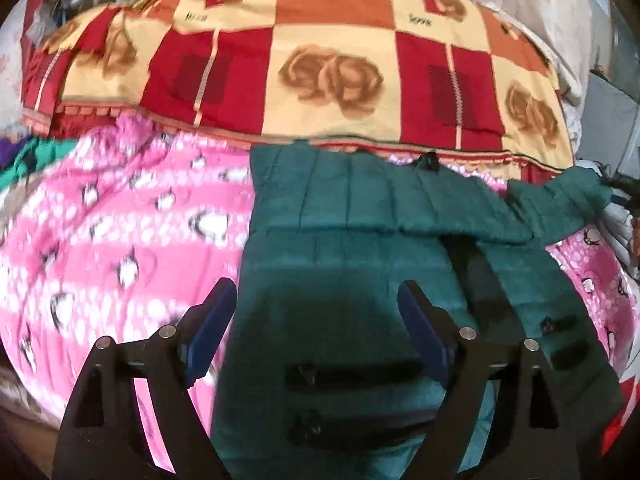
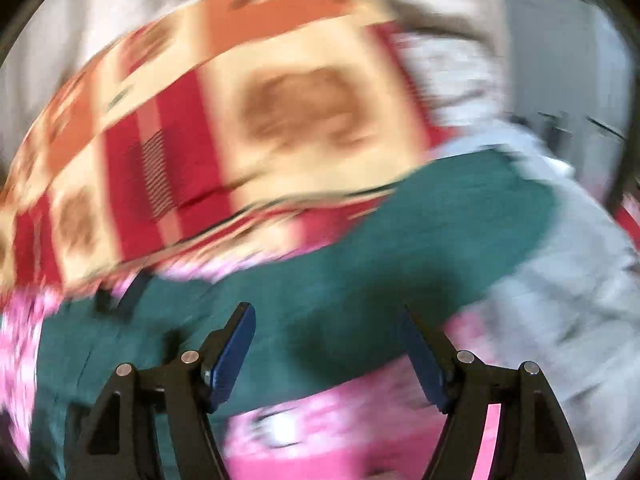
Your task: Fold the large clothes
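Observation:
A dark green quilted jacket [image 1: 360,248] lies spread on a pink patterned blanket [image 1: 120,220]; one sleeve [image 1: 560,200] stretches to the right. My left gripper [image 1: 316,300] is open and empty, just above the jacket's body near its left edge. In the right wrist view, which is blurred, my right gripper [image 2: 328,320] is open and empty above the green jacket sleeve [image 2: 400,248], with pink blanket [image 2: 340,420] below it.
A red, orange and cream rose-patterned cover [image 1: 320,60] lies behind the jacket. Grey-white fabric [image 2: 560,300] lies at the right. Green and purple cloth [image 1: 32,156] sits at the far left.

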Demonstrator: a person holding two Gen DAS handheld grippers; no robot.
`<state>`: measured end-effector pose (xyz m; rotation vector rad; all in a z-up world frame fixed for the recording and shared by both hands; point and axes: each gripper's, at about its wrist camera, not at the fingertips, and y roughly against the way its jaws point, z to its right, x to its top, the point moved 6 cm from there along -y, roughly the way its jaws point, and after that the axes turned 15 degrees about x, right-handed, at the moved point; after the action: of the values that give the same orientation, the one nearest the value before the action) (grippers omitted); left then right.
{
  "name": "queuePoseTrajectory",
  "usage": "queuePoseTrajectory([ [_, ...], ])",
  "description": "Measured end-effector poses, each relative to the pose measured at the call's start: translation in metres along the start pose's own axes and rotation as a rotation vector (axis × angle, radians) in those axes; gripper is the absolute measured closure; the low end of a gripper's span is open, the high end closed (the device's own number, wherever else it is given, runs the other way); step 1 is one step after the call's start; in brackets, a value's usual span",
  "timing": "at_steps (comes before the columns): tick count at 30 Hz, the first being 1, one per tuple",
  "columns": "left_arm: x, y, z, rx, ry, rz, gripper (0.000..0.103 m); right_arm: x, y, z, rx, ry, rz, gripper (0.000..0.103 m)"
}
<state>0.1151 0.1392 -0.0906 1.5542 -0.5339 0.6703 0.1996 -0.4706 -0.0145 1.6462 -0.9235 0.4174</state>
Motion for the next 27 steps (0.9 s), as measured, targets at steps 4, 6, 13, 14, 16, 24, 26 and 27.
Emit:
queuePoseTrajectory([
  [4, 0.004, -0.011, -0.011, 0.034, 0.089, -0.016, 0.020, 0.034, 0.017, 0.078, 0.015, -0.198, 0.097, 0.031],
  [6, 0.003, -0.017, -0.015, 0.039, 0.117, -0.040, 0.020, 0.040, 0.014, 0.116, 0.052, -0.312, 0.116, 0.031],
  [13, 0.004, -0.023, -0.028, 0.040, 0.213, -0.063, 0.020, 0.055, -0.024, 0.147, 0.034, -0.345, 0.110, 0.031],
  [14, 0.004, -0.023, -0.027, 0.041, 0.210, -0.062, 0.020, 0.055, -0.029, 0.146, -0.002, -0.317, 0.077, 0.031],
  [16, 0.004, -0.023, -0.027, 0.043, 0.199, -0.061, 0.020, 0.057, -0.034, 0.137, -0.032, -0.258, 0.036, 0.038],
  [24, 0.005, -0.018, -0.028, 0.026, 0.207, -0.048, 0.020, 0.067, 0.008, 0.086, -0.140, -0.093, 0.108, 0.086],
  [26, 0.005, -0.015, -0.028, 0.023, 0.207, -0.038, 0.020, 0.070, 0.019, 0.056, -0.142, -0.036, 0.117, 0.086],
  [27, 0.005, -0.015, -0.028, 0.022, 0.206, -0.036, 0.020, 0.071, 0.020, 0.044, -0.135, -0.015, 0.118, 0.086],
])
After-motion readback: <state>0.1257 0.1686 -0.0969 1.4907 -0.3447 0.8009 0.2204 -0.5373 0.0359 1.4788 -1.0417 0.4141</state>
